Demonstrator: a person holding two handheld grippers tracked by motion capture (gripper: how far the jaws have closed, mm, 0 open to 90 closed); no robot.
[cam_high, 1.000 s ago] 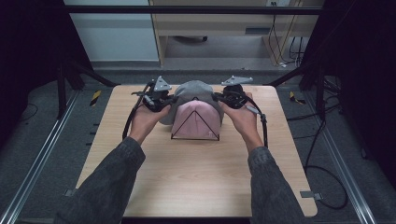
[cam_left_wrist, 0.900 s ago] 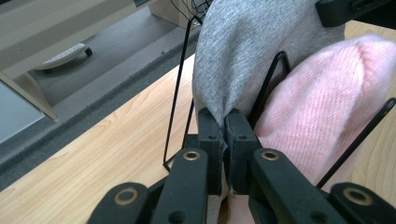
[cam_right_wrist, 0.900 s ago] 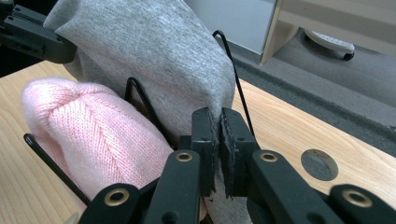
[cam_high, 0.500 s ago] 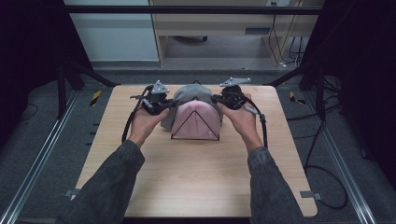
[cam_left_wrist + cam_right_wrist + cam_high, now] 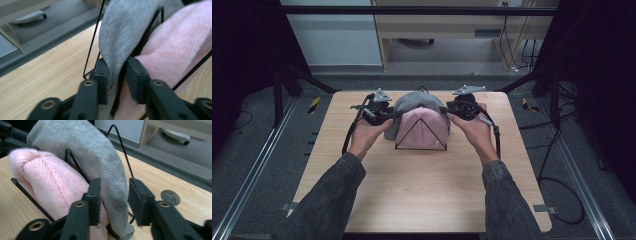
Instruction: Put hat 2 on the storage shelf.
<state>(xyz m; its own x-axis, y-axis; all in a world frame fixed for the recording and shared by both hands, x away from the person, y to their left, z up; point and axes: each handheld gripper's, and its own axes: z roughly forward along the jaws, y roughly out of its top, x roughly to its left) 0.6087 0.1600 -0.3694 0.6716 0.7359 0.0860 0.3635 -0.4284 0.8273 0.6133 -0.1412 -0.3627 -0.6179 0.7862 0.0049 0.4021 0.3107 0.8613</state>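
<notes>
A black wire rack (image 5: 421, 148) stands at the table's far middle. A pink knit hat (image 5: 423, 127) hangs over its front frame and a grey hat (image 5: 411, 101) over the frame behind. My left gripper (image 5: 389, 116) is at the rack's left side and my right gripper (image 5: 451, 111) at its right. Both sets of jaws have just been opening. In the left gripper view the grey hat's (image 5: 120, 32) edge hangs loose between the parted jaws of the left gripper (image 5: 117, 72), beside the pink hat (image 5: 175, 50). The right gripper (image 5: 113, 192) likewise stands open around the grey hat's (image 5: 95, 150) other edge.
The wooden table (image 5: 422, 195) stretches bare toward the person. A small round grey disc (image 5: 170, 197) sits in the tabletop near the right gripper. Beyond the far edge lies grey floor with a light wooden cabinet (image 5: 437, 25). Metal rails (image 5: 257, 165) run along both sides.
Both hands stay where they were at the sides of the rack. The jaws of both grippers have parted from the grey hat's edges, and the hat rests on the rack.
</notes>
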